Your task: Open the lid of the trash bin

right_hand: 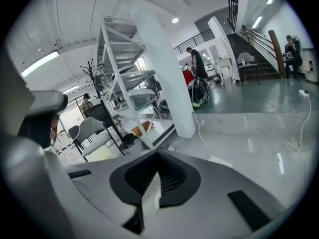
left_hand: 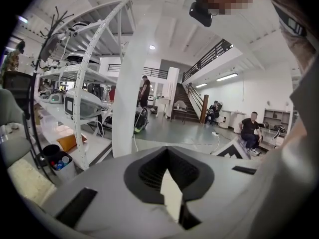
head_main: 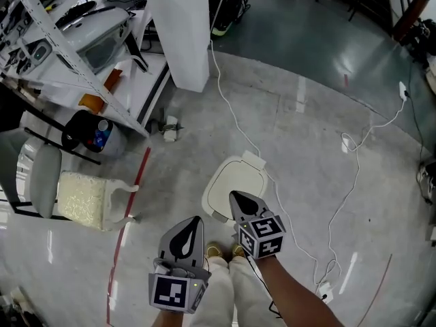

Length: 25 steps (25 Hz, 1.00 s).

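Directly below, the trash bin (head_main: 231, 179) stands with its lid down: rounded-square, smooth white plastic, with glossy concrete floor (head_main: 306, 135) open around it. The left gripper (head_main: 195, 222) and right gripper (head_main: 236, 197) are both clenched, empty.

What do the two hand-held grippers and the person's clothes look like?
The left hand-held gripper and the right hand-held gripper each have a grey body, black ribbed teardrop-shaped jaw pads and a cube with black-and-white square markers. A thin black cable runs along the right forearm. The person wears pale trousers; no sleeves show.
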Available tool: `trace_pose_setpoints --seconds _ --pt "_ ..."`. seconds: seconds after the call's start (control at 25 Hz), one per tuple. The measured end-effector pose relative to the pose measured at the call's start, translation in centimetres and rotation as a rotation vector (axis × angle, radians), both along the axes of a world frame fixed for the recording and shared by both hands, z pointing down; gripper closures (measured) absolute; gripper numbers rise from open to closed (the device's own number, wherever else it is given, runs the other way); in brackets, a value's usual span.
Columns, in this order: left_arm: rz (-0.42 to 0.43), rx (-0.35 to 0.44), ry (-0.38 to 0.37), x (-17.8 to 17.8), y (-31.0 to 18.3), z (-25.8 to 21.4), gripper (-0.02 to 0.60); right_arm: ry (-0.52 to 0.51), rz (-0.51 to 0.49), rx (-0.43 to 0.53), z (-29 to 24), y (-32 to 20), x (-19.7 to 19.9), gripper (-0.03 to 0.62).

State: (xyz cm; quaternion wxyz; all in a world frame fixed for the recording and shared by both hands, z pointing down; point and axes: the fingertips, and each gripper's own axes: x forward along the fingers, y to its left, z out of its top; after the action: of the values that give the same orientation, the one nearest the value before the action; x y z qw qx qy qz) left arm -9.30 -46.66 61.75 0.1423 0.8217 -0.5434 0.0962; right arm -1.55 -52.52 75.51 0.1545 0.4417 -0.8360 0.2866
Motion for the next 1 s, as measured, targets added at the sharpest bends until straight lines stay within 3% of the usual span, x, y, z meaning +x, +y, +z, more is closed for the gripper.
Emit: trace_pose_setpoints --seconds 0.2,0.44,0.68,0.88,1.0 --pt "0.015 -0.051 -0.011 0.1 0.4 2.7 0.591 0.049 -0.009 -0.118 6.6 1.7 -0.3 0.563" --pt "0.006 -0.053 -0.001 -0.1 0.7 5.4 0.591 0.091 -0.013 -0.253 13.1 4.4 -0.4 0.563" --pt "0.043 -0.145 -0.025 0.0 1.9 8.6 0.591 0.135 -0.044 -0.371 18.6 7.7 -0.8 0.563" --pt "0.034 -0.164 -0.034 -0.6 1.9 10.0 0.591 0.155 -0.065 -0.424 21.1 9.8 -1.3 0.563" --pt "0.005 -0.133 -0.024 -1.4 1.2 10.0 0.591 0.163 -0.078 -0.433 22.1 10.2 -1.6 0.563"
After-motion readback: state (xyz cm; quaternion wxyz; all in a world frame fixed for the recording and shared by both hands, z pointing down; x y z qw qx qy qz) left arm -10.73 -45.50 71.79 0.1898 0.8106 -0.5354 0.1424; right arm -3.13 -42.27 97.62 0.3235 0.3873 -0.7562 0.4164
